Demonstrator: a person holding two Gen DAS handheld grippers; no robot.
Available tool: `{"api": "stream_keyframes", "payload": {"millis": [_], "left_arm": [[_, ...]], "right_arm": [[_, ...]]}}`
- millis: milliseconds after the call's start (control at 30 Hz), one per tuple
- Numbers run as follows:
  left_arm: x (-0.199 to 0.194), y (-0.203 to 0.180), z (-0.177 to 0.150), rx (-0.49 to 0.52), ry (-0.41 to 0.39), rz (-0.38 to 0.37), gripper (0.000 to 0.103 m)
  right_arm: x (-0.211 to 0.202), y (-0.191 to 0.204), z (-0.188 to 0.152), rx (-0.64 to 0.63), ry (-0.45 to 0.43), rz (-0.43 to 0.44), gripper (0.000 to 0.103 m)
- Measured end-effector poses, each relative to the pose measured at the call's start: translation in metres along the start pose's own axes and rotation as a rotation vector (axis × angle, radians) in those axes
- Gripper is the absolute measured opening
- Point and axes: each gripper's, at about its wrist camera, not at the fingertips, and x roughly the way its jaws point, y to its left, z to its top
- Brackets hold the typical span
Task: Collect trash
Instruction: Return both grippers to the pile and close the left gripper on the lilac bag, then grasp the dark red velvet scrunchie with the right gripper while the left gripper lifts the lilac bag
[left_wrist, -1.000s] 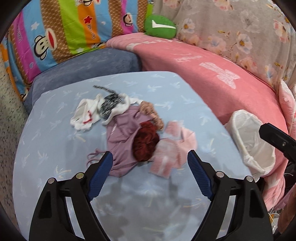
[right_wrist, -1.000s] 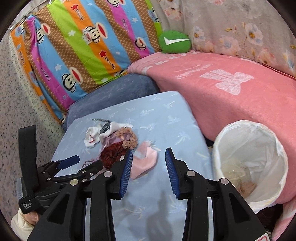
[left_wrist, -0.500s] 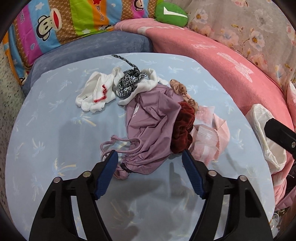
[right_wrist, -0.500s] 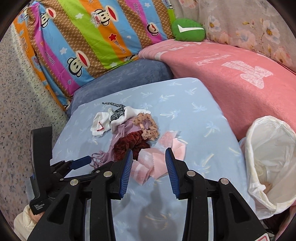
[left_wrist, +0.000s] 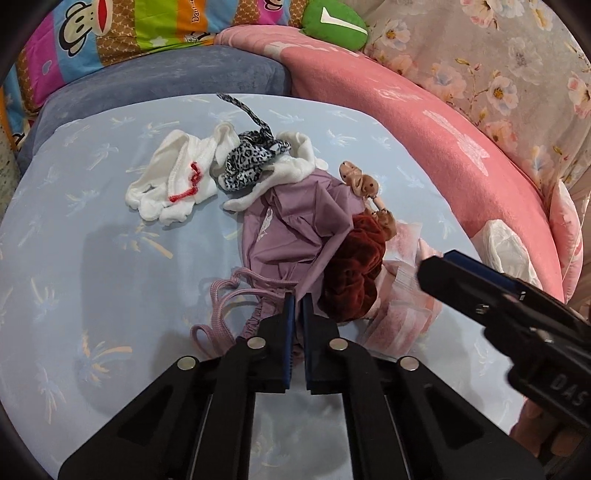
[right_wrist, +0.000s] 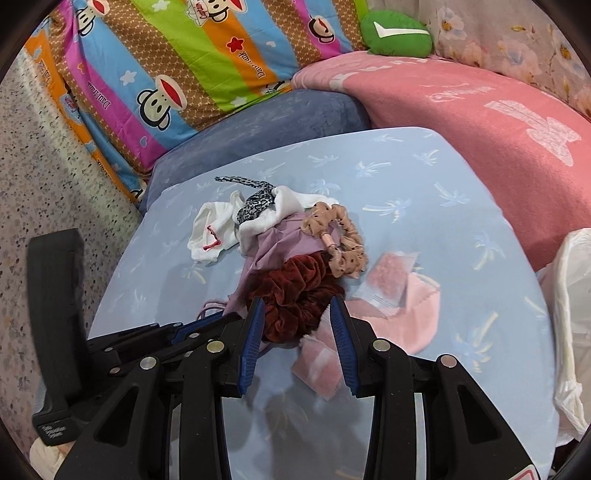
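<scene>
Left gripper (left_wrist: 295, 314) clenches the lilac drawstring bag (left_wrist: 291, 236), lying lengthwise away; right gripper (right_wrist: 297, 317) gapes.

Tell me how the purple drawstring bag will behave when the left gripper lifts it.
The purple drawstring bag looks thin and creased, so it will likely hang limp. The maroon scrunchie on it may slide off. Its cord will probably trail.

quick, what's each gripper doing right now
Left gripper: shut on the purple bag, at its drawstring edge.
Right gripper: open, holding nothing, jaws either side of the red scrunchie.
</scene>
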Motion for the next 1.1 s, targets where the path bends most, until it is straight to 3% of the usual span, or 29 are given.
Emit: {"api": "stream_keyframes", "payload": {"millis": [433,500,533,567,600,1100], "left_arm": [[-0.012,0.010,0.006,-0.022,-0.026,0.026,0.003],[-0.013,0.010,0.006,-0.024,-0.027,0.028,0.003],[-0.014,0.009,0.006,-0.024,-0.028,0.030,0.003],[-0.015,0.009,0.006,-0.023,-0.030,0.033,0.002],[-0.016,0.009,0.006,-0.022,-0.031,0.033,0.002],[-0.043,-0.010,0.012,0.015,-0.099,0.025,0.003]], "right_arm": [[0.045,0.016,0.005,-0.011,0.067,0.021,0.037],[0.054,0.015,0.004,-0.002,0.089,0.022,0.028],[0.058,0.015,0.003,0.003,0.100,0.027,0.012],[0.060,0.014,0.002,0.010,0.108,0.029,0.006],[0.059,0.013,0.001,0.015,0.103,0.032,0.005],[-0.024,0.015,0.017,-0.005,-0.063,0.076,0.002]]}}
